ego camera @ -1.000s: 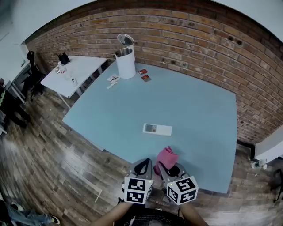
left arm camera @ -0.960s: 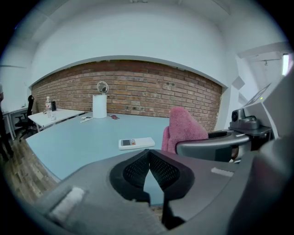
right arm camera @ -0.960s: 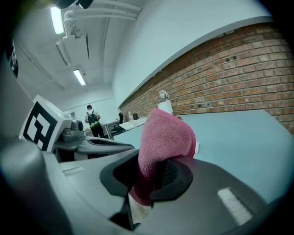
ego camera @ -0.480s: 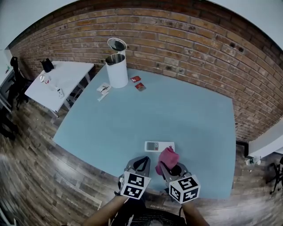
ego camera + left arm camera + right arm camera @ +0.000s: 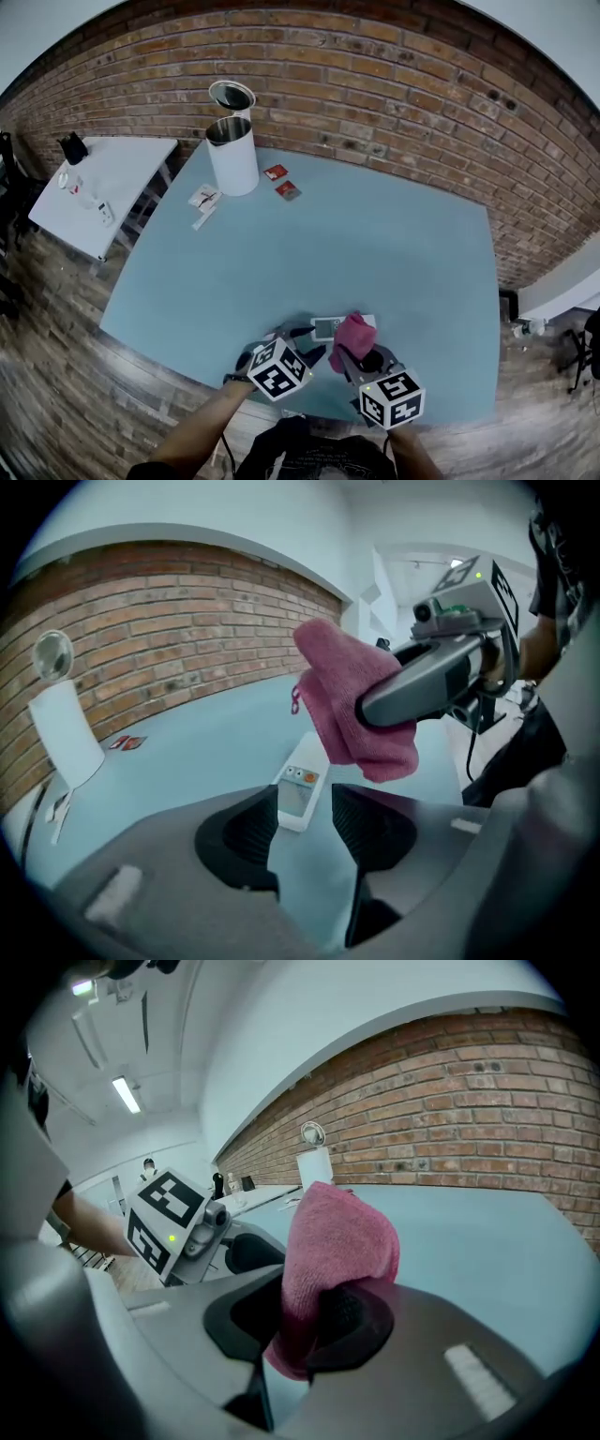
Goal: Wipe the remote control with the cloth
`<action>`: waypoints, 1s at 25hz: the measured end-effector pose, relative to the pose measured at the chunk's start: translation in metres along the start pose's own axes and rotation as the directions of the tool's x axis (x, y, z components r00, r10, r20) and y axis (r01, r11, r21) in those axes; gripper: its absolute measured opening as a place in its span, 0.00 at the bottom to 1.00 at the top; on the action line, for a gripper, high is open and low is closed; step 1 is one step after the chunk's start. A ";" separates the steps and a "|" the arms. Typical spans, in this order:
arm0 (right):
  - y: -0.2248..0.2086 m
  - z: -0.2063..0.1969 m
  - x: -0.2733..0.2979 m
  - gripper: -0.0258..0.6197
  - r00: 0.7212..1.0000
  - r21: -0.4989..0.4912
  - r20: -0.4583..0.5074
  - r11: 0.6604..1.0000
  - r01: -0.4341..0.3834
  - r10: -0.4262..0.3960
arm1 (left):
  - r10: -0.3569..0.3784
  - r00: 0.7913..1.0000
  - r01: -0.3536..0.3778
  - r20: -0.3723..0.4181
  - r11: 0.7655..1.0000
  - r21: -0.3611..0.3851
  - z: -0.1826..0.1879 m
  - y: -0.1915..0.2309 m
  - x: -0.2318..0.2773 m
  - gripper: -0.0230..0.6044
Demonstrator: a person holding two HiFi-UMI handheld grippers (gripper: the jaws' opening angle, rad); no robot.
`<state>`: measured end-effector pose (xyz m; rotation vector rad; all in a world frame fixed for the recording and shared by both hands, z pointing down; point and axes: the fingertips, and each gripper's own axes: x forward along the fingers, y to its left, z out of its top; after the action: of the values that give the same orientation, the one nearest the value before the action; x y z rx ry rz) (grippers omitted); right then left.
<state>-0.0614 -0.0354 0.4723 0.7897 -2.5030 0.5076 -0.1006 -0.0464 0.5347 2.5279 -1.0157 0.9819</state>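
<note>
The white remote control [image 5: 327, 327] lies flat on the blue table [image 5: 375, 244] near its front edge. My left gripper [image 5: 302, 344] points at the remote's near left end. Its jaws have just been opening and stand apart. In the left gripper view the remote [image 5: 298, 794] shows in the gap just beyond the fingertips, with no pad touching it. My right gripper [image 5: 354, 358] is shut on a folded pink cloth [image 5: 353, 335]. The cloth [image 5: 352, 700] hangs over the remote's right part. In the right gripper view the cloth [image 5: 328, 1260] stands up between the jaws of that gripper [image 5: 305, 1321].
A white bin [image 5: 232, 155] with its lid raised stands at the table's far left corner. Two red cards [image 5: 281, 181] and some papers [image 5: 203, 199] lie near it. A white side table [image 5: 89, 187] stands to the left, and a brick wall [image 5: 394, 84] runs behind.
Both grippers have moved forward over the table edge to the remote. The left gripper has rolled and its jaws have opened. The cloth now hangs over the remote's right part.
</note>
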 end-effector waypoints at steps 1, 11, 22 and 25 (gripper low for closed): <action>-0.002 0.001 0.003 0.14 1.000 0.004 -0.005 1.000 0.006 -0.006 | -0.031 0.999 0.032 -0.025 0.999 0.044 -0.002 0.001 0.005 0.34; -0.015 0.008 0.032 0.14 0.999 0.077 -0.043 0.997 -0.002 0.005 | -0.189 0.969 0.220 -0.158 0.952 0.214 -0.014 0.010 0.039 0.53; -0.020 0.013 0.071 0.14 0.996 0.171 -0.041 0.982 -0.077 0.085 | -0.248 0.931 0.316 -0.268 0.915 0.251 -0.026 0.002 0.059 0.62; -0.014 0.013 0.081 0.14 0.988 0.230 -0.024 0.962 -0.145 0.155 | -0.244 0.927 0.317 -0.284 0.915 0.250 -0.027 0.002 0.060 0.62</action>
<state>-0.1158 -0.0876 0.5074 0.6658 -2.5069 0.8684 -0.0830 -0.0669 0.5948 2.5895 -0.4410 1.3974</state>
